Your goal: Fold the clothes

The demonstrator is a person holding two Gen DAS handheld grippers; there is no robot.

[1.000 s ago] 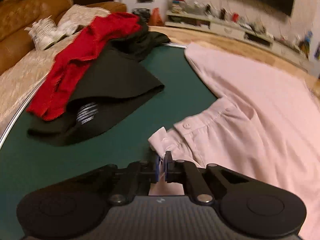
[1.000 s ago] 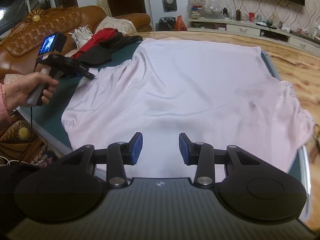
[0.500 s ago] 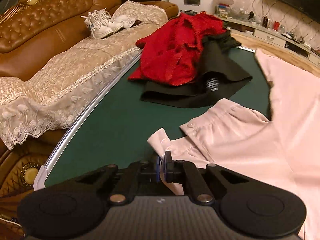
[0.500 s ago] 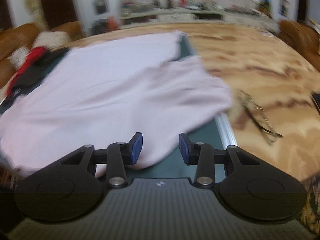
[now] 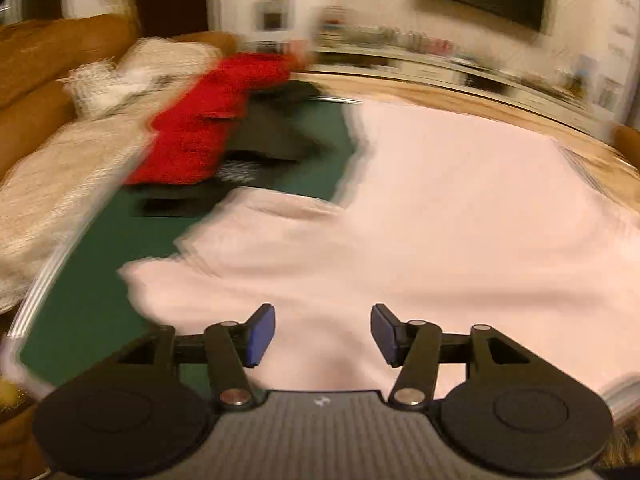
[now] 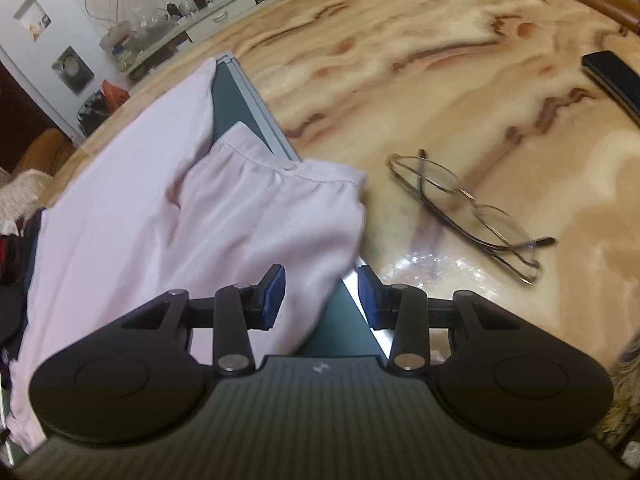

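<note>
My left gripper (image 5: 322,334) hovers over the pale pink shirt (image 5: 420,216) on the green mat (image 5: 92,300), jaws wide and empty; half a second ago they pinched the cuff. My right gripper (image 6: 322,296) hangs open over the other sleeve (image 6: 276,208) at the mat's edge. Only the right view shows the eyeglasses (image 6: 464,210) on the marble table (image 6: 440,80); only the blurred left view shows the red garment (image 5: 208,124).
</note>
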